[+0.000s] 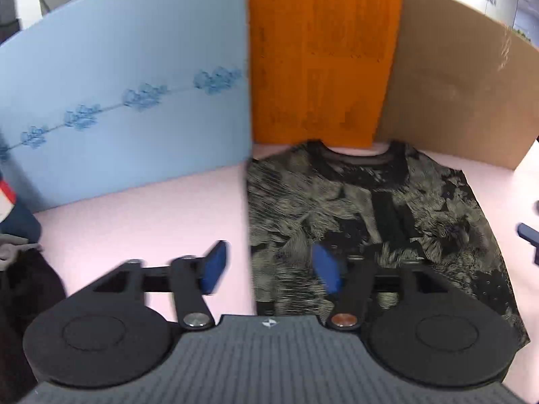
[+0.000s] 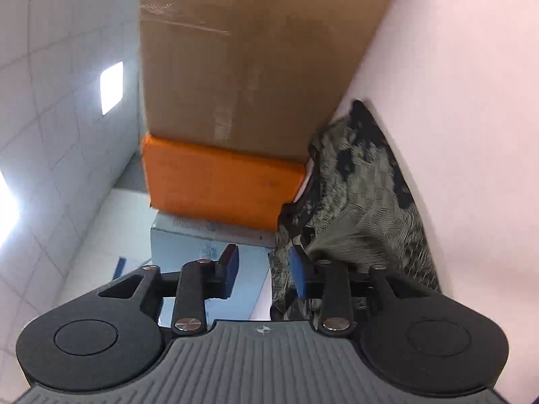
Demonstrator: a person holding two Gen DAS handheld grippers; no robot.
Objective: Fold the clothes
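Observation:
A dark shirt with a grey-green pattern (image 1: 377, 222) lies on the pink table (image 1: 151, 222), collar toward the back boards, its left side folded in to a straight edge. My left gripper (image 1: 269, 266) is open above that folded edge, holding nothing. In the right wrist view the camera is rolled sideways; the shirt (image 2: 363, 208) shows at right. My right gripper (image 2: 264, 274) is open next to the shirt's edge, one blue pad (image 2: 298, 276) against the cloth, nothing clamped.
A blue panel (image 1: 128, 101), an orange board (image 1: 320, 57) and a cardboard sheet (image 1: 465, 94) stand along the table's back. Dark clothes (image 1: 23, 303) lie at the far left. A blue gripper tip (image 1: 529, 235) shows at the right edge.

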